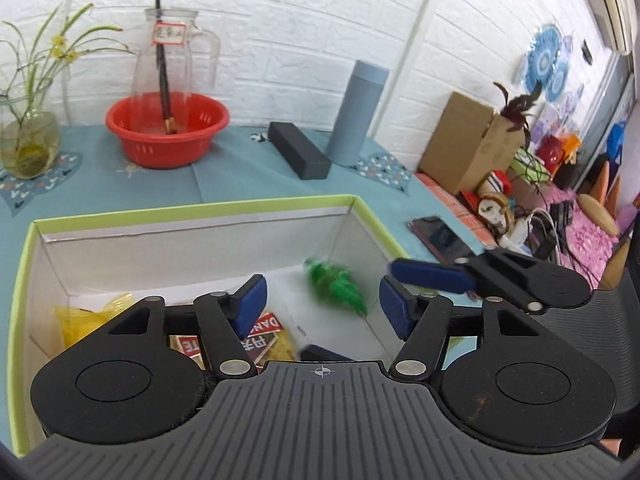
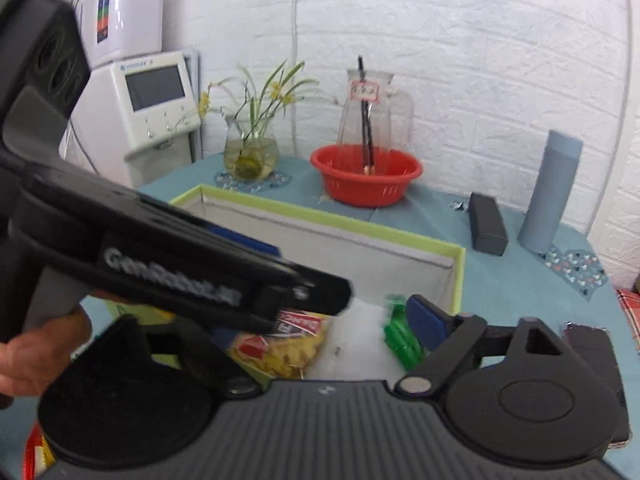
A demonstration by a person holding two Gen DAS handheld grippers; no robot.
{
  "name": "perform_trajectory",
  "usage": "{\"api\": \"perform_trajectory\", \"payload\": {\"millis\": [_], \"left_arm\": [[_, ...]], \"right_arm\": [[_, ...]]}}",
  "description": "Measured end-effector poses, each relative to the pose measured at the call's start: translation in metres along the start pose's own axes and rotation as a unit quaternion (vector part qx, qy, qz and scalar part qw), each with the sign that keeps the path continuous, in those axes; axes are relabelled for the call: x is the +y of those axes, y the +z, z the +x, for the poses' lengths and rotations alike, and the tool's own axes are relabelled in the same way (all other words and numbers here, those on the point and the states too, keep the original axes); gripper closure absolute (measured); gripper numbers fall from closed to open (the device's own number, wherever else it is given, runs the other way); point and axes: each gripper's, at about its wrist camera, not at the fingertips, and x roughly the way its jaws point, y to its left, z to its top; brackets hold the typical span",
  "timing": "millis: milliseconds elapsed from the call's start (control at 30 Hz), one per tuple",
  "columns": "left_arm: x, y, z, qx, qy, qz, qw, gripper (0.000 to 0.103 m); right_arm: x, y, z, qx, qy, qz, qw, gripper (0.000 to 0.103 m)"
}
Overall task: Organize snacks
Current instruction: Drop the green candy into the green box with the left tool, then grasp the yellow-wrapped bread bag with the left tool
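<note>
A white brick-patterned wall (image 1: 320,32) was seen beyond the tongs, lit evenly and brightly. The counter (image 1: 240,172) ahead of the tongs was covered with a teal cloth. To the right of the tongs, an air conditioner (image 1: 612,12) was mounted high on the wall, above a cluttered surface spread with pink fabric (image 1: 588,240). To the left, a white appliance with a screen (image 2: 148,108) was stood against the wall.
</note>
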Motion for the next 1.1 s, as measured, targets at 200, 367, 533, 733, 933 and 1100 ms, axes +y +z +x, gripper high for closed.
{"api": "perform_trajectory", "payload": {"millis": [200,367,533,733,933,1100], "left_arm": [[-0.016,-0.024,-0.044,-0.016,-0.003,0.0,0.9999,0.044],[-0.038,-0.064,-0.077,-0.013,-0.009,0.004,0.9999,0.038],[-0.053,-0.116,-0.104,-0.002,-0.004,-0.003,1.0,0.036],[-0.053,-0.154,-0.119,0.003,0.024,-0.011,0.9997,0.038],[-0.044,-0.156,-0.123,0.015,0.023,-0.018,0.9995,0.057],[-0.034,-0.149,-0.121,0.024,-0.017,-0.003,0.9996,0.072]], "right_arm": [[0.006,-0.015,-0.057,-0.029,-0.002,0.01,1.0,0.011],[0.026,-0.053,-0.107,-0.024,-0.007,0.01,1.0,0.011],[0.042,-0.102,-0.149,-0.019,-0.027,0.041,0.999,0.011],[0.077,-0.124,-0.175,-0.029,0.03,0.06,0.997,0.011],[0.131,-0.111,-0.144,-0.007,0.072,-0.03,0.997,0.011],[0.143,-0.104,-0.106,0.027,0.093,-0.044,0.994,0.011]]}}
